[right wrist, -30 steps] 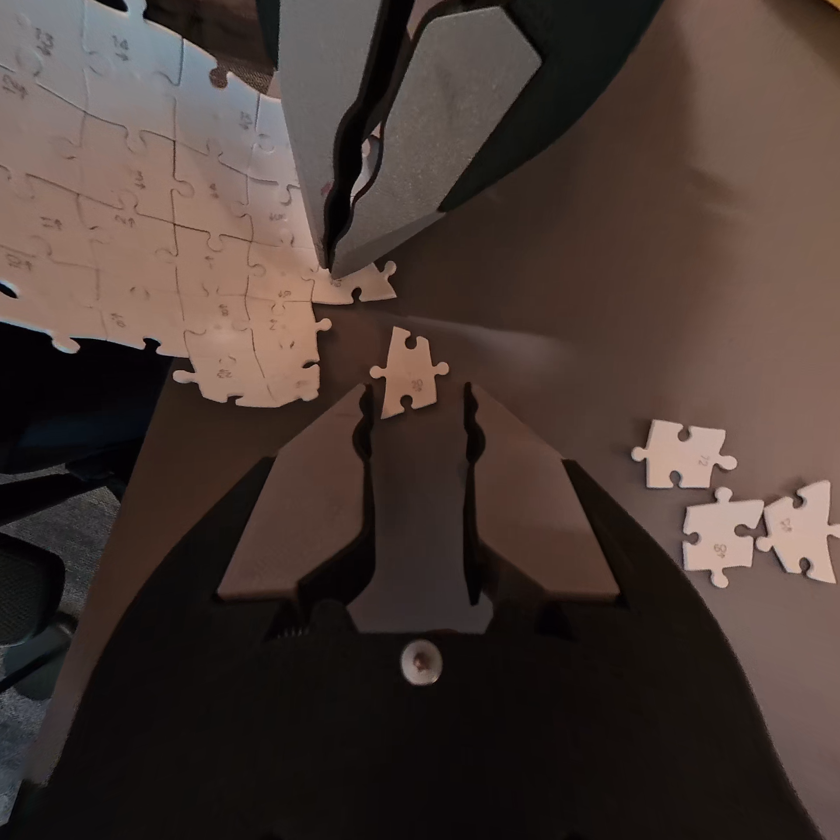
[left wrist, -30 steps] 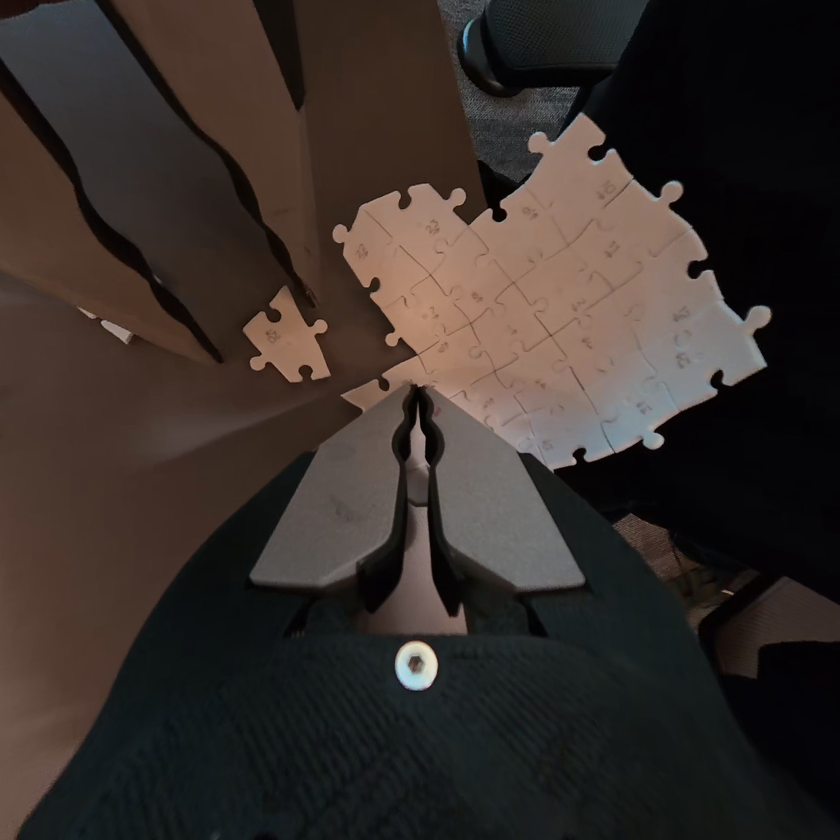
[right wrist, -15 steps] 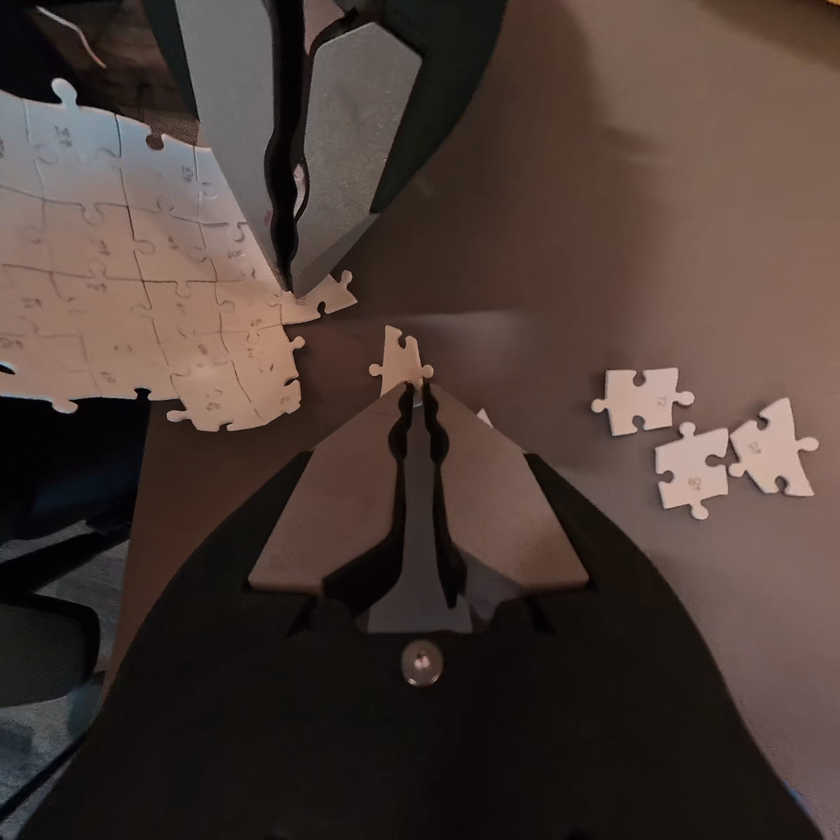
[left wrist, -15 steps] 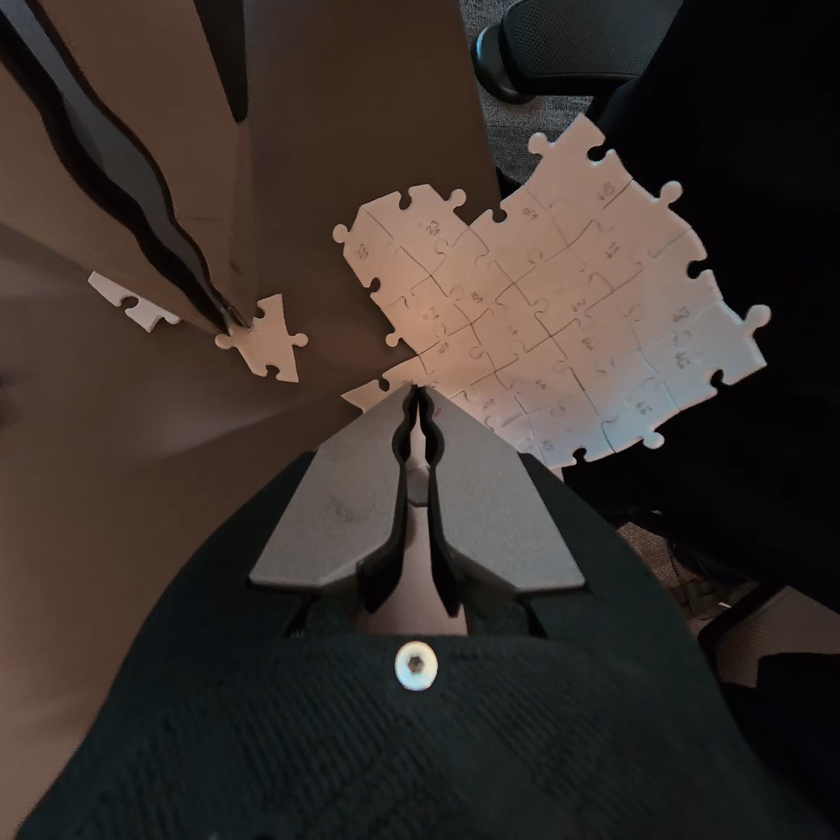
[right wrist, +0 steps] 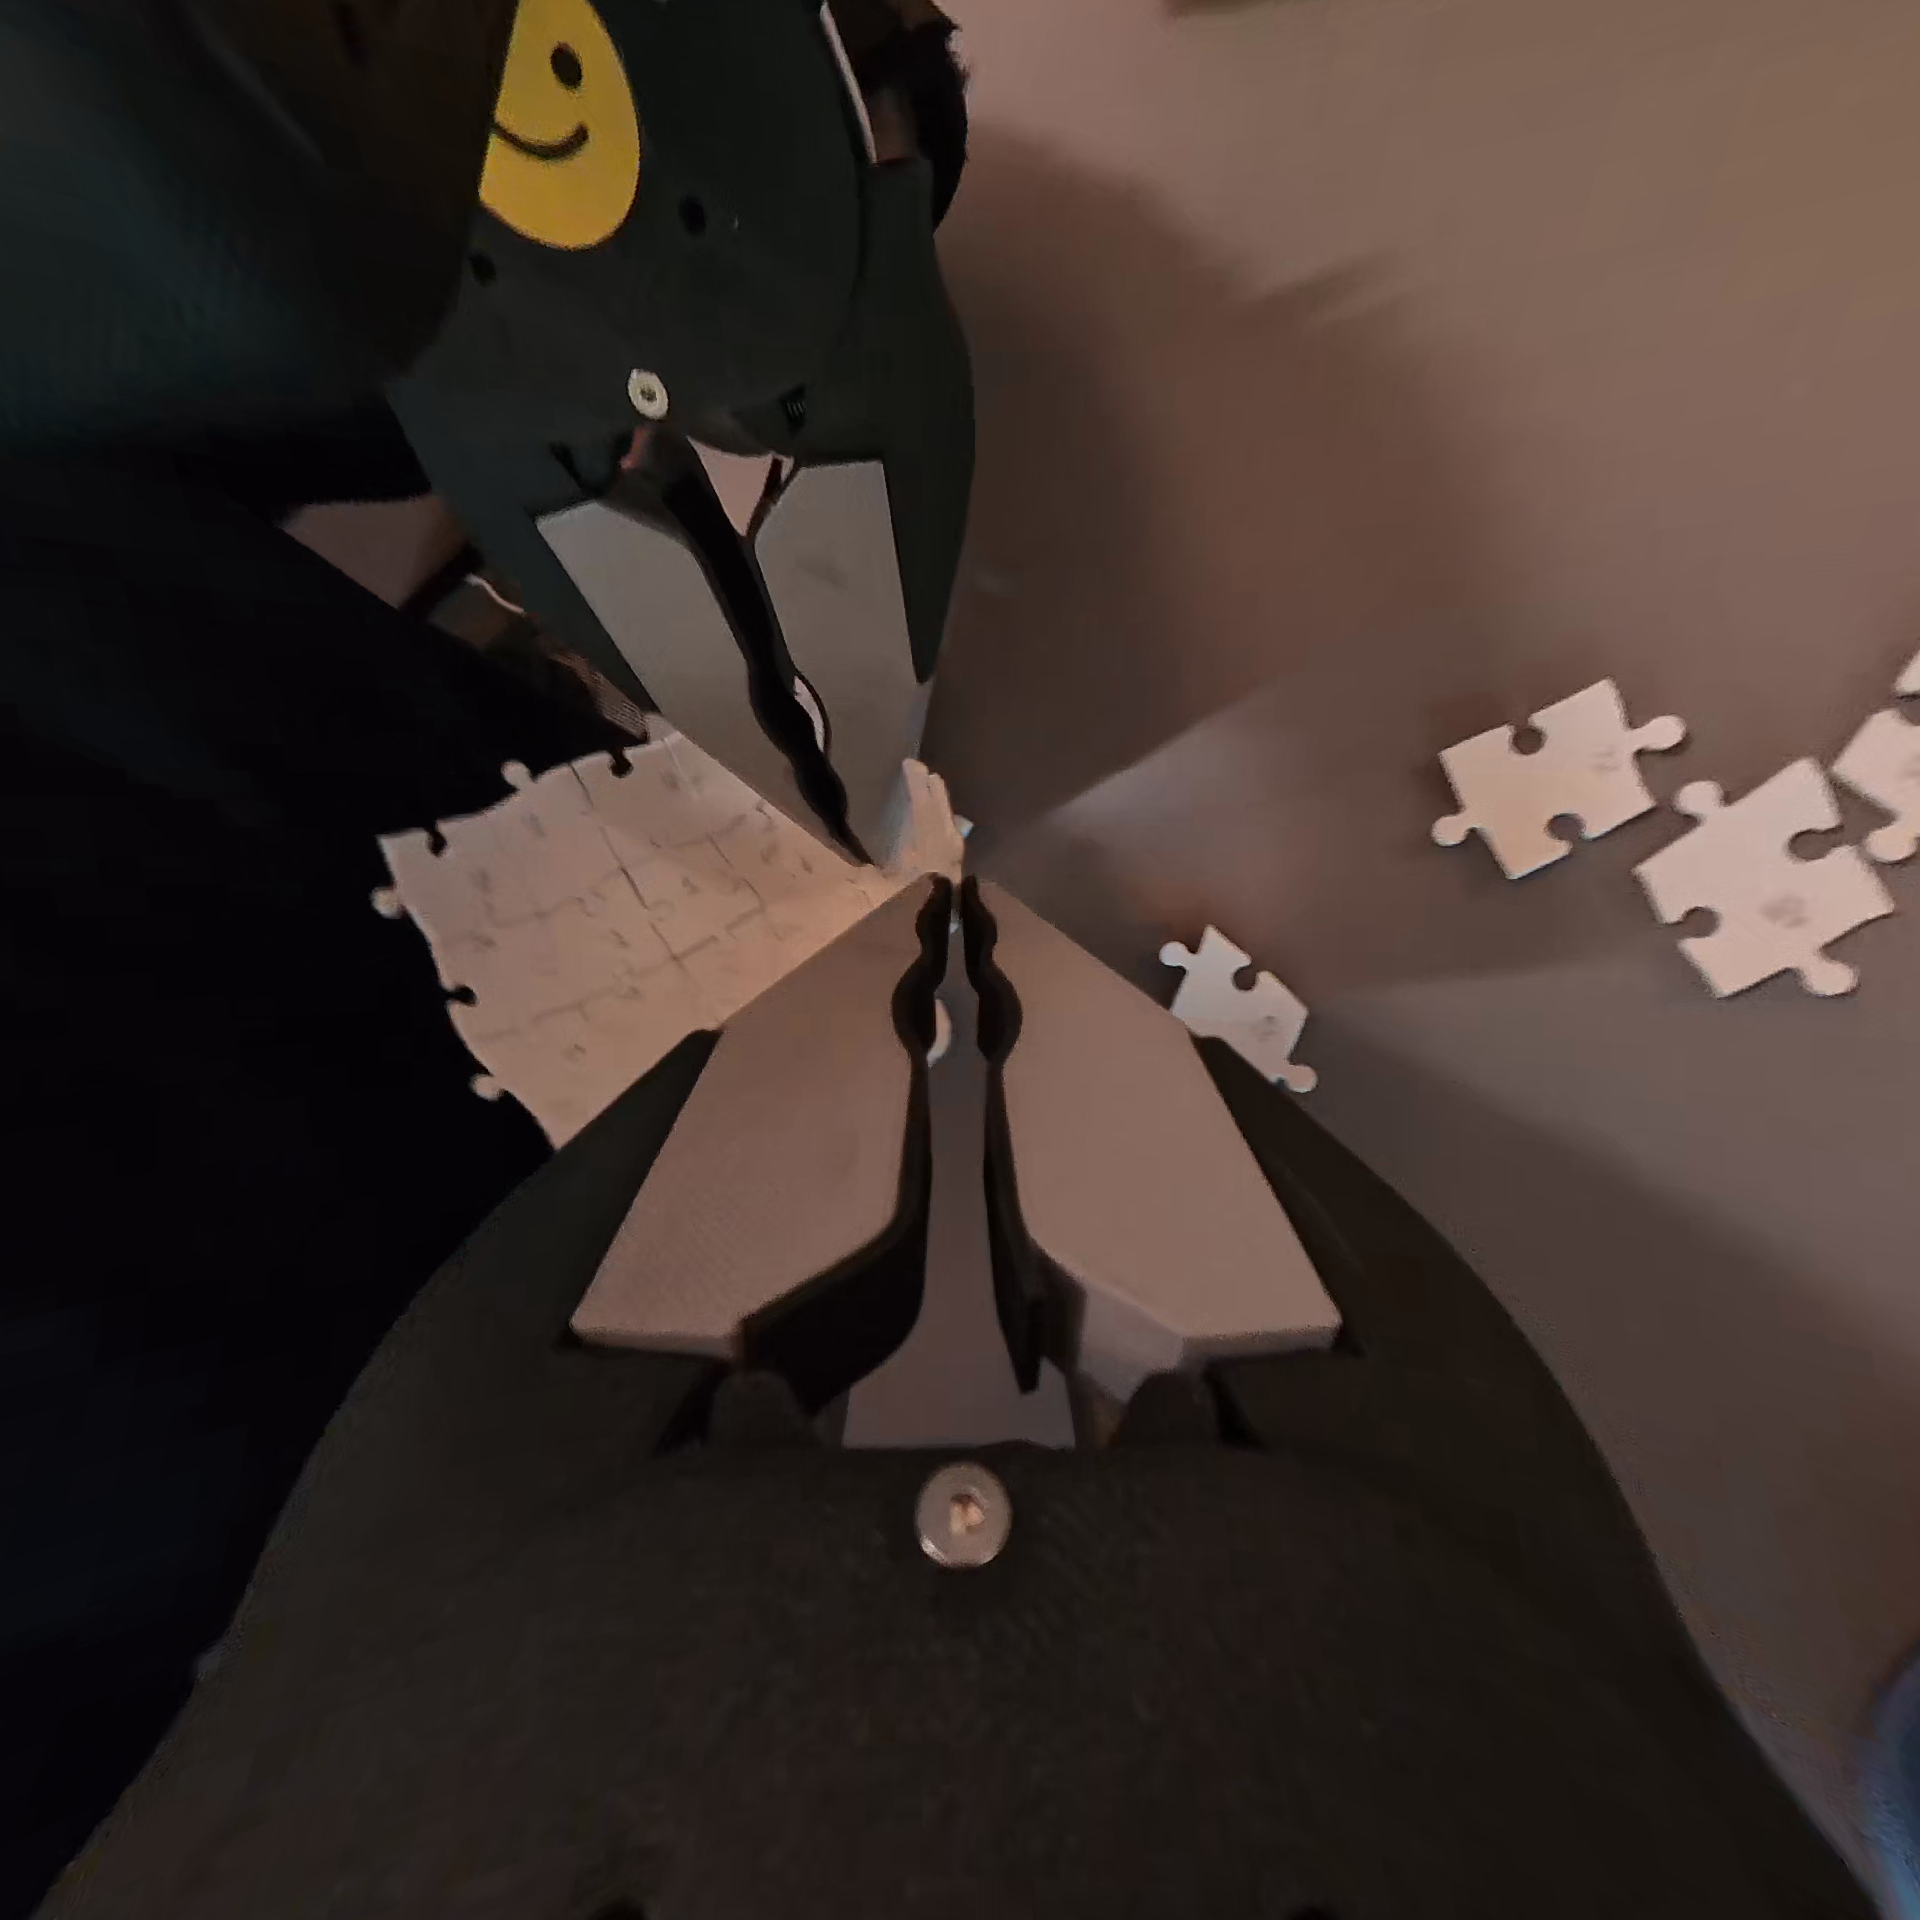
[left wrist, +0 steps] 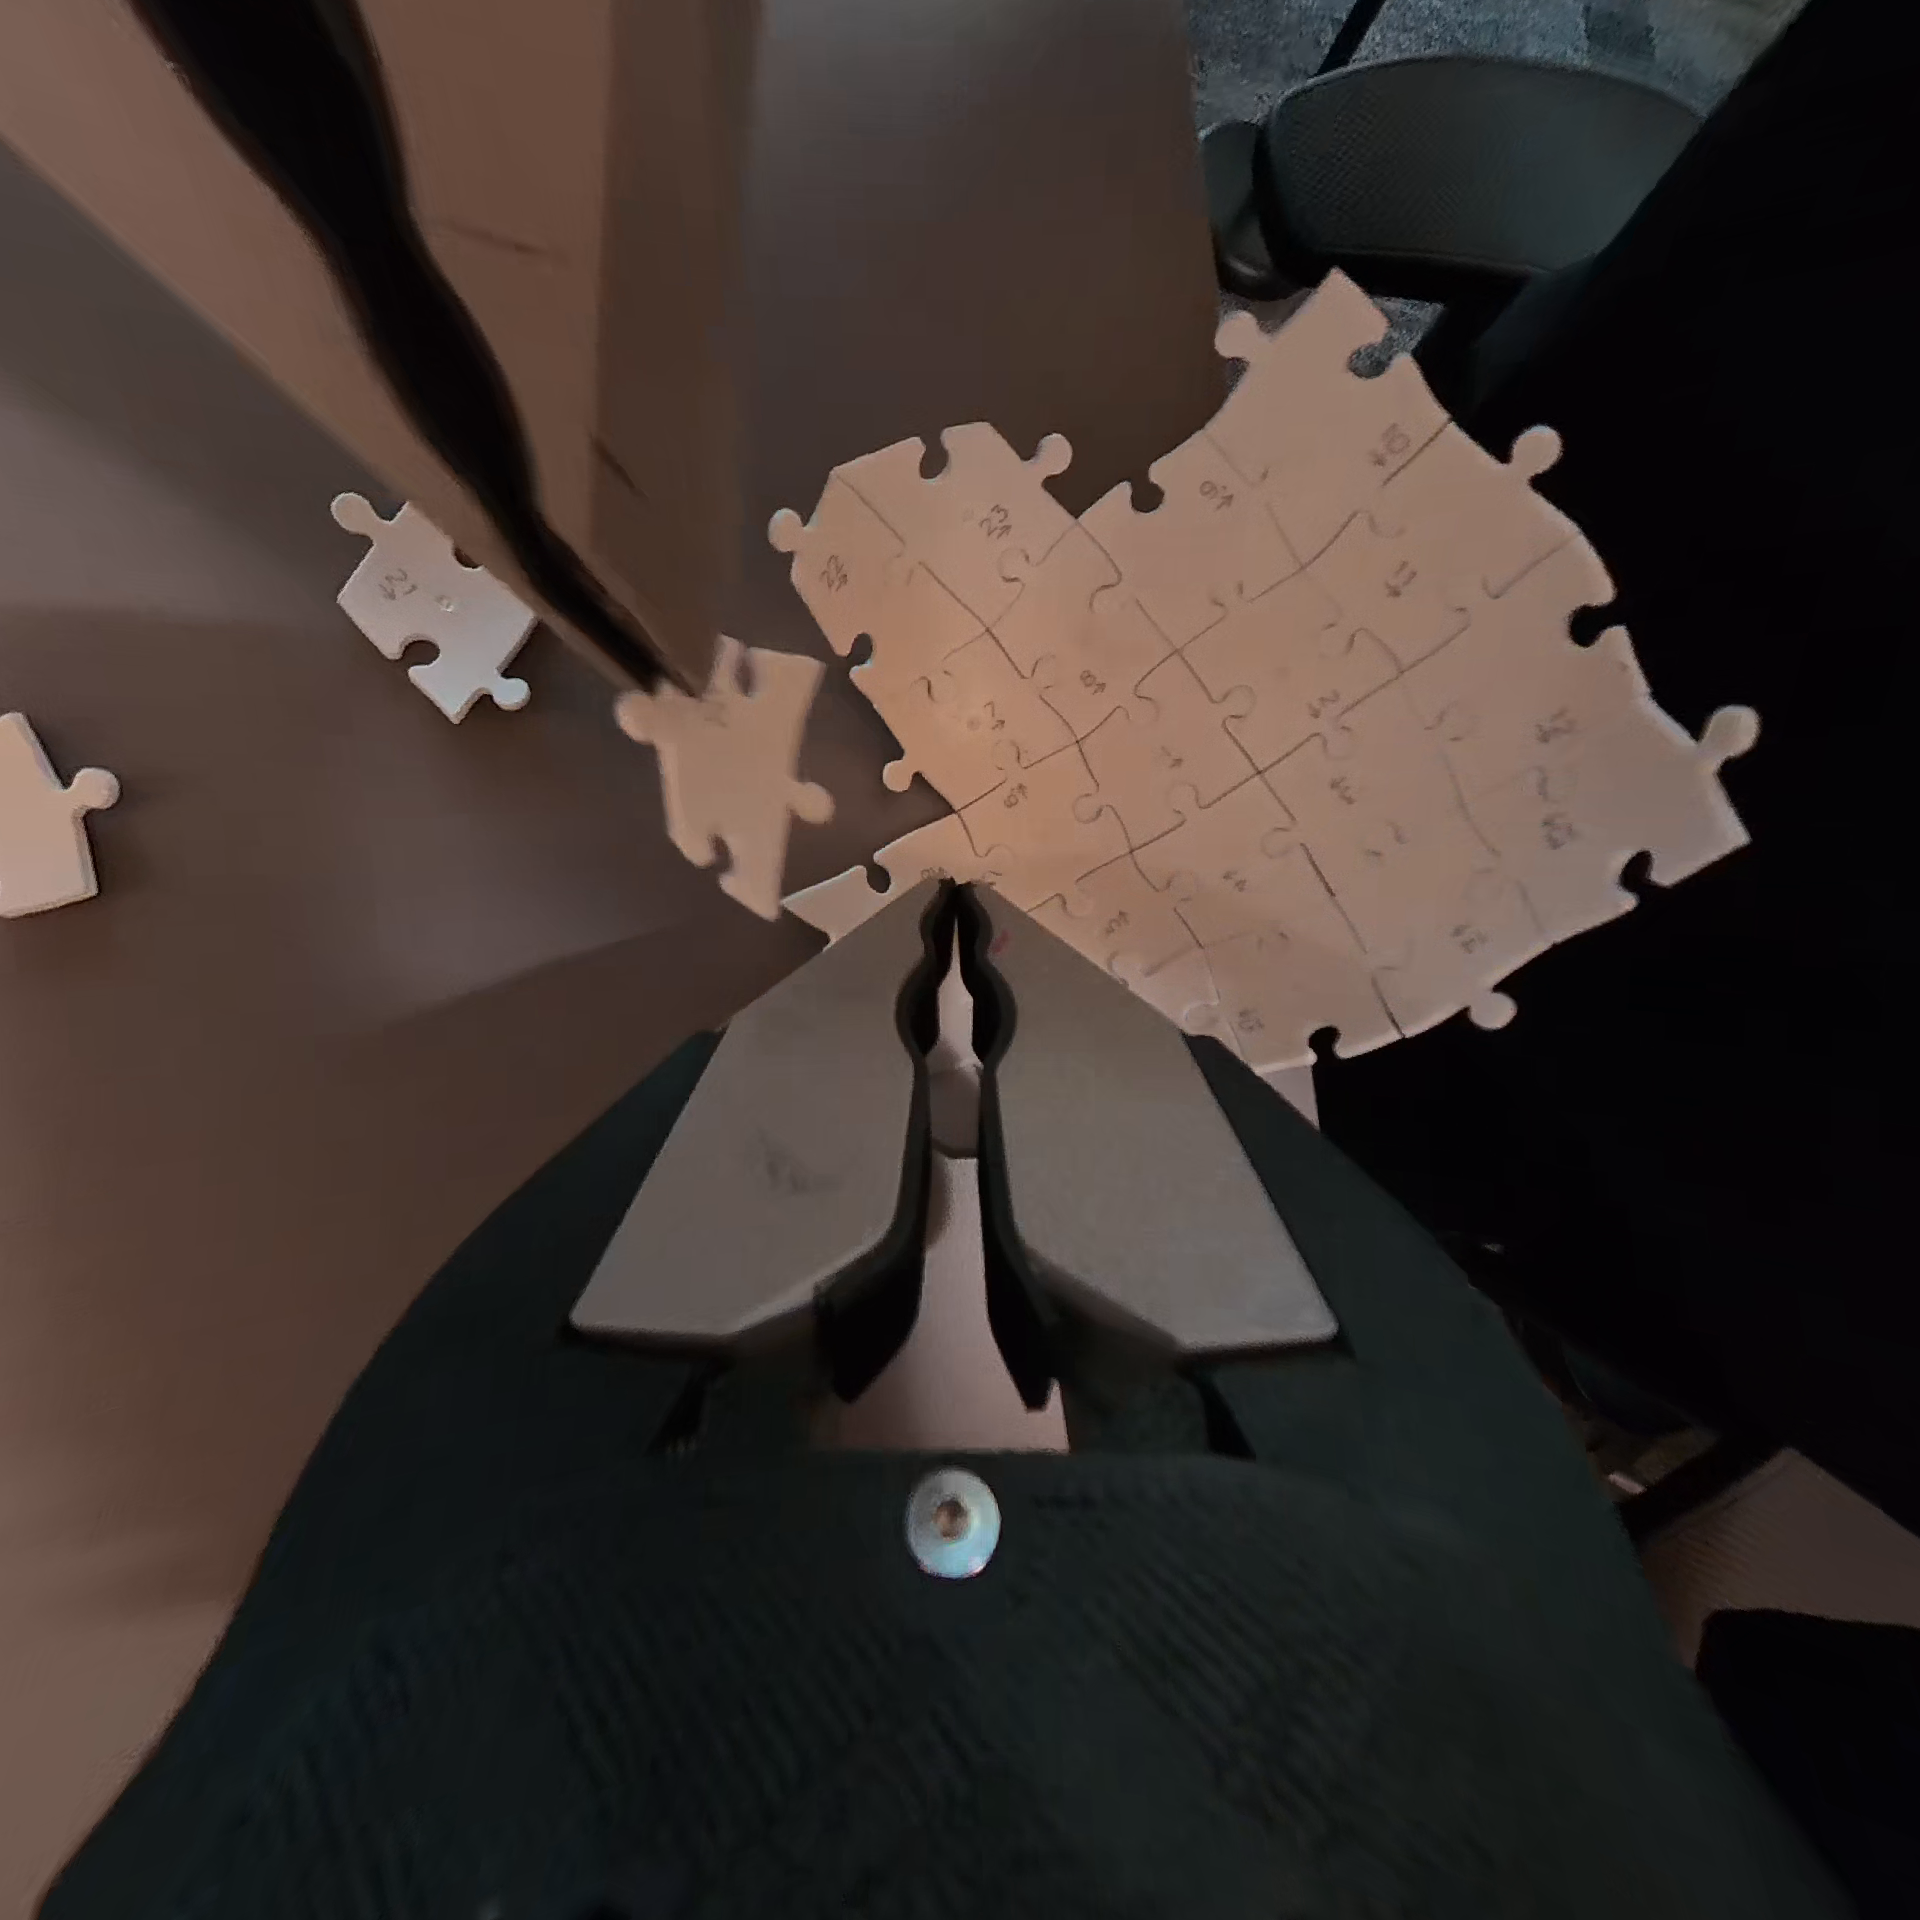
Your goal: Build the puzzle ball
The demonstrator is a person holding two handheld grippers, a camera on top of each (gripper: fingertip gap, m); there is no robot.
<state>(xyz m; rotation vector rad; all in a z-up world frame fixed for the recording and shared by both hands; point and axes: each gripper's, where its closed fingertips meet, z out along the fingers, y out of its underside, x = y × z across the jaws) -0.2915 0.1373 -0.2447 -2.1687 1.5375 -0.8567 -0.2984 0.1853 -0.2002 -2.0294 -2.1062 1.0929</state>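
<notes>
A: Where's your left gripper (left wrist: pixel 951 894)?

B: You've got it clenched on the near edge of the joined puzzle sheet (left wrist: pixel 1299 727), which sticks out past the edge of the table (left wrist: pixel 312 1039), over the dark chair (left wrist: pixel 1455 156).

A: And the right gripper (right wrist: pixel 956 894)?

B: You're pinching a single white piece (left wrist: pixel 732 774) with it. From the left wrist view that piece hangs just beside the sheet's left edge, with a narrow gap between them. In the right wrist view your own fingers hide most of the piece, so I can't quite tell whether it touches the sheet there. The two gripper tips sit very near each other.

A: Anything loose?

B: Yes. One spare piece (right wrist: pixel 1242 1008) lies on the table just to the right of your right gripper, and two more pieces (right wrist: pixel 1662 831) sit farther right, close together. There's a yellow smiley sticker (right wrist: pixel 561 125) on the body of your left gripper.
</notes>
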